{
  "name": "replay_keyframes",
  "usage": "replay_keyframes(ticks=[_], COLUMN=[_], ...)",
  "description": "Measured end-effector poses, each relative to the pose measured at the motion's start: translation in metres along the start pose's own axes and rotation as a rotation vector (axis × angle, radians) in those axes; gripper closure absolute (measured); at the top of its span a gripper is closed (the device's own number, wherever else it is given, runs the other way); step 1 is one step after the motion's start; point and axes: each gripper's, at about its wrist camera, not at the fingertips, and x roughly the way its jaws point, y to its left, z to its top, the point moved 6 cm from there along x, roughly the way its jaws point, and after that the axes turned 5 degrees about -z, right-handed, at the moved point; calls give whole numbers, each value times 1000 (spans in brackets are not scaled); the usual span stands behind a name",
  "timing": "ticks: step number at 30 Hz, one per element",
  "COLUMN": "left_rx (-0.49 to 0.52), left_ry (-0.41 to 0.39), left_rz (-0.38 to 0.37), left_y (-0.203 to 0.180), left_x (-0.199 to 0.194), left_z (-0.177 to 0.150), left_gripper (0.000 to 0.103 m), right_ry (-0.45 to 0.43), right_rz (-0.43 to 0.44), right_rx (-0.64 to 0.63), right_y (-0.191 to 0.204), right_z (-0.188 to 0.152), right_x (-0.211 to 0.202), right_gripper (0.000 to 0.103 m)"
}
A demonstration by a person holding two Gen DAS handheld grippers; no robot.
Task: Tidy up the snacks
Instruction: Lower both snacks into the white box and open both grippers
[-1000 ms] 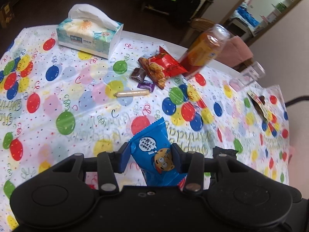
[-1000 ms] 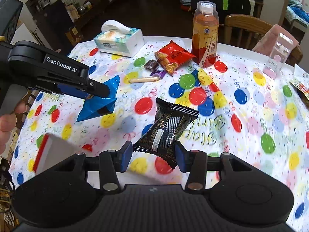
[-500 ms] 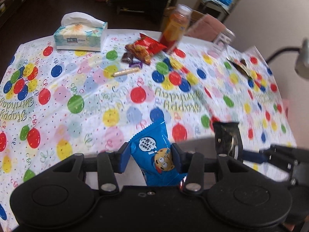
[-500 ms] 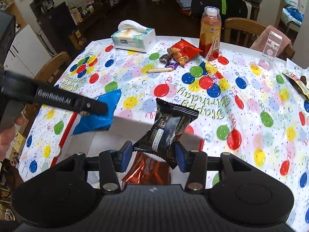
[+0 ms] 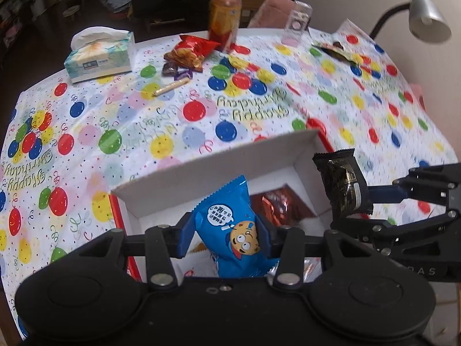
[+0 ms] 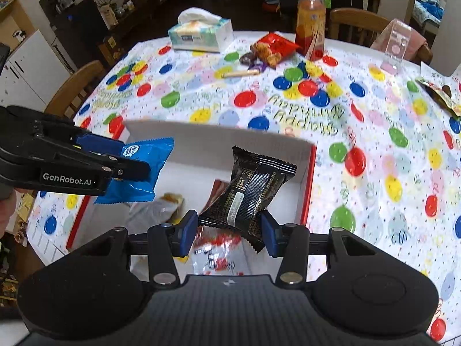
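- Blue foil snack packet [image 5: 230, 227], cartoon cookie face printed on it: clamped between the blue pads of the left gripper [image 5: 224, 235], held above the open box.
- Black snack packet [image 6: 250, 193], white label panel on its side: clamped between the pads of the right gripper [image 6: 229, 226], also held above the box; in the left wrist view it sits at 3 o'clock of the blue packet.
- White cardboard box [image 6: 219, 141], red outer walls: on the bench directly beneath both grippers, at the near edge of the bench. Contents: a red-brown foil wrapper [image 5: 276, 204], a clear wrapper with a yellowish snack [image 6: 170, 201], and a white-and-red printed packet [image 6: 216, 248], too blurred to read.
- Bench [image 6: 374, 150]: covered in a white cloth printed with coloured balloons and "Happy Birthday" lettering.
- Red chip bag [image 6: 273, 46]: lying at 12 o'clock of the box, far side of the bench, with two small dark wrapped sweets [image 6: 250, 59] just beside it and a tan stick-shaped snack [image 6: 242, 73] a little nearer.
- Orange drink bottle [image 6: 311, 20]: upright, just beside the red bag at its 3 o'clock.
- Tissue box [image 6: 201, 33]: at 11 o'clock, far edge.
- Clear plastic stand [image 6: 396, 44]: at 1 o'clock, far edge.
- Opened wrapper [image 6: 440, 95]: at 2 o'clock, right edge of the bench.
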Motion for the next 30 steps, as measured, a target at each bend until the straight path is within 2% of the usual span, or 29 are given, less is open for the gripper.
replay_keyframes(ticks=[11, 19, 30], left_rx=[102, 122, 98], left_ry=[78, 116, 149], left_rz=[-6, 3, -8], left_y=[-23, -28, -27], left_x=[31, 53, 68], left_z=[-36, -46, -54], left_gripper=[59, 59, 59], right_ry=[88, 118, 148], right_rz=[1, -2, 2], right_rx=[-37, -47, -33], right_y=[21, 26, 24], right_z=[-49, -58, -61], right_x=[37, 51, 59], right_gripper=[56, 56, 55])
